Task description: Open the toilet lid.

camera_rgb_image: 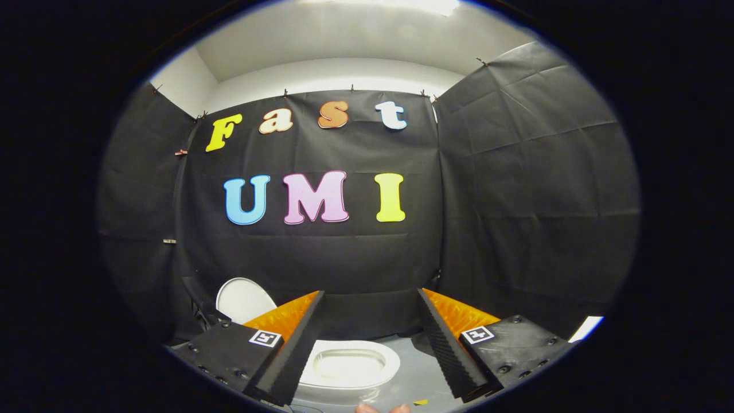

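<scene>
Gripper (pixel 367 321) fingers spread wide, holding nothing. White toilet (pixel 350 364) low between fingers, on grey floor (pixel 418 373); oval seat exposed, bowl visible. White toilet lid (pixel 243 299) raised, tilted back beyond left finger, against black cloth wall (pixel 516 201).

The back panel (pixel 355 258) of black cloth hangs flat and creased, reaching down to a grey floor (pixel 416 373). Small clips (pixel 285 92) pinch its top edge at intervals. Above that edge runs a white wall (pixel 344 74), and over it a pale ceiling (pixel 344 34). To the panel's right a second black cloth panel (pixel 533 189) meets it at a vertical seam and stands taller. To its left a third cloth panel (pixel 140 201) angles away, with a reddish clip (pixel 180 152) high on the seam between them. By the back panel's lower left corner leans a dark frame (pixel 198 304), too dim to identify. On the floor before the panel lies a small yellow scrap (pixel 420 402).
</scene>
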`<state>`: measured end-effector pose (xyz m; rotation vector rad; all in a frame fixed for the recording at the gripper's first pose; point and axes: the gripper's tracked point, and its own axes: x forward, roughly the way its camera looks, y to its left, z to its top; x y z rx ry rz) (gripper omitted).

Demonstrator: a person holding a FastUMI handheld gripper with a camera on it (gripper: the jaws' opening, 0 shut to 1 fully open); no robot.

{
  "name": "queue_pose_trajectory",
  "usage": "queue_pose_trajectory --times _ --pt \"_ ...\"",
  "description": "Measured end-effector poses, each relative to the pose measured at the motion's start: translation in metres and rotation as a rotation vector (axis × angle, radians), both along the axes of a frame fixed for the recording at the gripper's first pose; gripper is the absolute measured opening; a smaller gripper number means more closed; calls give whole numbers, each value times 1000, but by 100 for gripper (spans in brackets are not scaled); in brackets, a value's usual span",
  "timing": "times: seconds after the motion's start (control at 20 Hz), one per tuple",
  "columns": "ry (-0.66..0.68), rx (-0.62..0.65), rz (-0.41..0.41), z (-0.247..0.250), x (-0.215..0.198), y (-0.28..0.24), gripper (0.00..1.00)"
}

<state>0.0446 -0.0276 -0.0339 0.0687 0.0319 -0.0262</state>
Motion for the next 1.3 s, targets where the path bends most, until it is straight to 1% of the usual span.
queue_pose_trajectory --times 0.15,0.25,0.35,0.5,0.6,0.75,0.9,1.0,1.15,1.3 --pt "1 5 -28 -6 -4 -11 98" --pt "8 -8 -5 -5 -6 -1 98" --pt "-22 -36 -3 4 -7 6 98" --pt "-48 -57 26 11 -12 23 98" --pt "-61 -59 30 11 -16 28 98" --pt "-69 -8 64 8 -28 48 98" --pt "-57 -23 113 5 -36 71 98" --pt "-61 -52 128 8 -36 80 98" --pt "-51 -38 163 7 -40 95 98" --pt "-23 -52 163 -1 -36 92 98"
